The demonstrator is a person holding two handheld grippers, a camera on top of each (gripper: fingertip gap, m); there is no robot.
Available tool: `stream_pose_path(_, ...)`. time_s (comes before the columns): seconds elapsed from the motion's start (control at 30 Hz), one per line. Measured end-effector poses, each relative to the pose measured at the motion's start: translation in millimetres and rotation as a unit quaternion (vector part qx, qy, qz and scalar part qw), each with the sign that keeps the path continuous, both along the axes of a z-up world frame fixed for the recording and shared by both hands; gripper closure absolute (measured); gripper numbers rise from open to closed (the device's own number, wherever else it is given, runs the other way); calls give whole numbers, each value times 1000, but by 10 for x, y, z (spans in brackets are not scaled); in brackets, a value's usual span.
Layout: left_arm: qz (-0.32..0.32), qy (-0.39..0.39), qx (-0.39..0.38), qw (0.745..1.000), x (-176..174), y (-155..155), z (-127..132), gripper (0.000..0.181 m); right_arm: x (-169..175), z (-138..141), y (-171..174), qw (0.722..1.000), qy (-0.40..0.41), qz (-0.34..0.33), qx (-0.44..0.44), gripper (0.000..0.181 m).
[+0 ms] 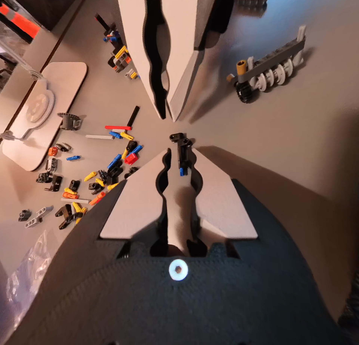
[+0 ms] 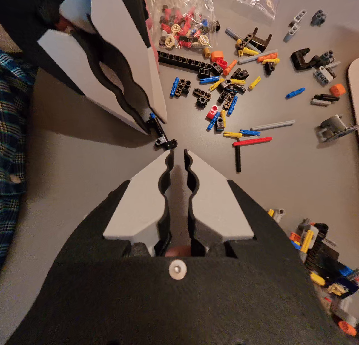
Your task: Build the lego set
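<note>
Over a grey table (image 2: 97,170), two grippers meet tip to tip, each angled steeply down toward the surface. Left gripper (image 1: 181,151) enters low in its own view and pinches a small black lego piece (image 1: 182,155), a thin black stem with a blue pin at the inner end and black connectors with holes jutting past the fingertips just above the table. Right gripper (image 2: 178,151) points at that piece from the opposite side, its fingers (image 2: 206,180) a narrow gap apart and holding nothing, its left tip just beside the piece's outer connector. A grey gear assembly (image 1: 272,71) with one black gear at its end lies well apart on the far side. One clear bag (image 2: 184,28) of red, tan and black parts rests near one long black beam (image 2: 184,60). Loose pieces (image 2: 233,87) scatter beside them: blue, yellow and orange pins, too jumbled to count, plus one red axle (image 2: 252,141) and one black axle (image 2: 237,158), touching at one end.
</note>
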State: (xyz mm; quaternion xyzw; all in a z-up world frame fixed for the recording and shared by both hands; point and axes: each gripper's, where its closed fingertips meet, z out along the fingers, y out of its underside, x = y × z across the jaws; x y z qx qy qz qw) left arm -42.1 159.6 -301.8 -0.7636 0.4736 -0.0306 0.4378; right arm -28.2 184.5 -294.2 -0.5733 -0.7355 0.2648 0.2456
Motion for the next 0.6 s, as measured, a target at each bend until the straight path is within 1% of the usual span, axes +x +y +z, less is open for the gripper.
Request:
stream_pose_path(0.1, 9, -17, -2, 1000, -83, -50, 92, 163, -49, 42, -63, 999, 10, 37, 27, 161)
stream_pose_path(0.17, 33, -24, -2, 999, -235, -50, 159, 167, -104, 46, -144, 996, 11, 70, 45, 157)
stream_pose_path(0.23, 59, -16, -4, 998, -440, -34, 171, 169, -150, 26, -221, 994, 8, 100, 54, 155)
stream_pose_path(0.33, 82, 2, -10, 997, -672, 10, 140, 171, -216, -62, -281, 991, -10, 120, 51, 155)
stream_pose_path(0.4, 84, 20, -12, 996, -754, 50, 122, 171, -220, -152, -278, 990, -30, 123, 55, 159)
stream_pose_path(0.5, 76, 33, -17, 996, -779, 141, 96, 172, -211, -184, -263, 991, -37, 116, 50, 173)
stream_pose_path(0.6, 52, 46, -32, 997, -763, 225, 43, 174, -185, -187, -222, 993, -33, 105, 48, 175)
